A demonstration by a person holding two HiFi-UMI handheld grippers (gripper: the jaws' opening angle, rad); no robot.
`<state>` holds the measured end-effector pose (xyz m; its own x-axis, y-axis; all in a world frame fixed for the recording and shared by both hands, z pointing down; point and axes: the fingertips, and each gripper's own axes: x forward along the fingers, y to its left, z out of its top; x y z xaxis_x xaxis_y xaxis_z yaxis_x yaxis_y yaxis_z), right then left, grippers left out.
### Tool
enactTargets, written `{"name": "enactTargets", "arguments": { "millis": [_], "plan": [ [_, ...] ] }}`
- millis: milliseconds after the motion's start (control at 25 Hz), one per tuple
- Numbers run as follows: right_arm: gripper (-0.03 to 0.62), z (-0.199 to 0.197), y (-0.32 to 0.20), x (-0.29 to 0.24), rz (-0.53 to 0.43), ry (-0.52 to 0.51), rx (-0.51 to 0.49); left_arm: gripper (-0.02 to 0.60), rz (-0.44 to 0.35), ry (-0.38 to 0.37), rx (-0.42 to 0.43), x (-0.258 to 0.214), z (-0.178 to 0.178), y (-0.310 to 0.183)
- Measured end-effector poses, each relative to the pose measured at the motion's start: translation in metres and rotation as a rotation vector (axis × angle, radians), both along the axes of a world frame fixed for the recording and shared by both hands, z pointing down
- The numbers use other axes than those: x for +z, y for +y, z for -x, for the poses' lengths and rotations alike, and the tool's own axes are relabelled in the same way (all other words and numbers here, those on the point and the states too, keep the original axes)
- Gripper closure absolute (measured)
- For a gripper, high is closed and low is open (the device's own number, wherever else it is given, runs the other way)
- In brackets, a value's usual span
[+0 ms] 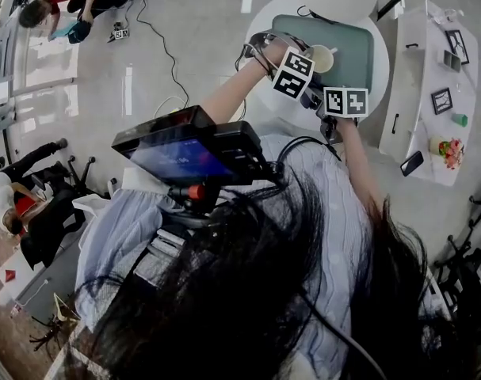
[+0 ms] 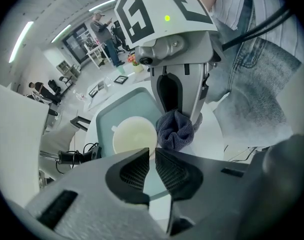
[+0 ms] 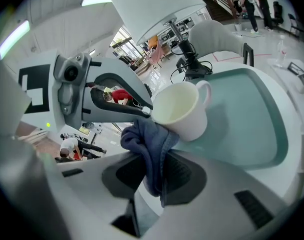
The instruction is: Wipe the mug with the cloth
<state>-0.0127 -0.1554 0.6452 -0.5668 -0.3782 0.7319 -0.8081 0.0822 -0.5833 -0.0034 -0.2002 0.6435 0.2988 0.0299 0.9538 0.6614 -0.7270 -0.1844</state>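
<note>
Mug [image 3: 184, 111]: plain cream-white, glossy outside, slightly yellower inside, nothing in it. One loop handle [image 3: 206, 90] on the side turned away from the right gripper's camera. It is tilted, with the mouth facing up and towards that camera, and it looks lifted clear of the surface below, where it casts a soft shadow. Left gripper [image 2: 150, 155]: jaws almost together, only a thin slit between the ribbed pads, pinching the mug's wall at the rim. In the right gripper view, one dark finger of it runs over the lip of the mug. Cloth [image 3: 149, 144]: blue-grey, knitted or terry texture, bunched into folds. Its upper bulge presses against the mug's outer wall just under the rim, beside the left gripper's finger. Right gripper [image 3: 157, 168]: jaws clamped on the lower part of the cloth, which hangs down between the pads with a tail past them. Beneath the mug is a teal mat [image 3: 252, 119], rounded rectangle with a raised edge, lying on a round white table [image 1: 260, 24]. In the head view the mug sits over the mat's left part, between both grippers. A long white side table [image 1: 418, 93] with small picture frames stands just to the right.
</note>
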Motion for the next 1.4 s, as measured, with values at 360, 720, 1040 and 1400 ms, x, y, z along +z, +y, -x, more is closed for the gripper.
{"name": "enactTargets", "arguments": {
  "millis": [360,720,1040,1400],
  "plan": [
    [0.499,-0.025,0.003,-0.001,-0.003,0.014,0.039,0.543,-0.014,0.005,0.024,0.0,-0.002,-0.001],
    [0.498,-0.043,0.006,-0.002,-0.004,0.061,0.021,0.543,-0.014,0.003,0.028,-0.001,0.001,0.001],
    [0.499,-0.063,0.001,0.0,0.002,0.097,0.037,0.543,-0.014,0.0,0.032,-0.004,0.004,0.001],
    [0.499,-0.079,-0.009,-0.002,-0.009,0.161,0.031,0.543,0.027,0.029,-0.044,-0.009,0.002,0.002]
  ]
}}
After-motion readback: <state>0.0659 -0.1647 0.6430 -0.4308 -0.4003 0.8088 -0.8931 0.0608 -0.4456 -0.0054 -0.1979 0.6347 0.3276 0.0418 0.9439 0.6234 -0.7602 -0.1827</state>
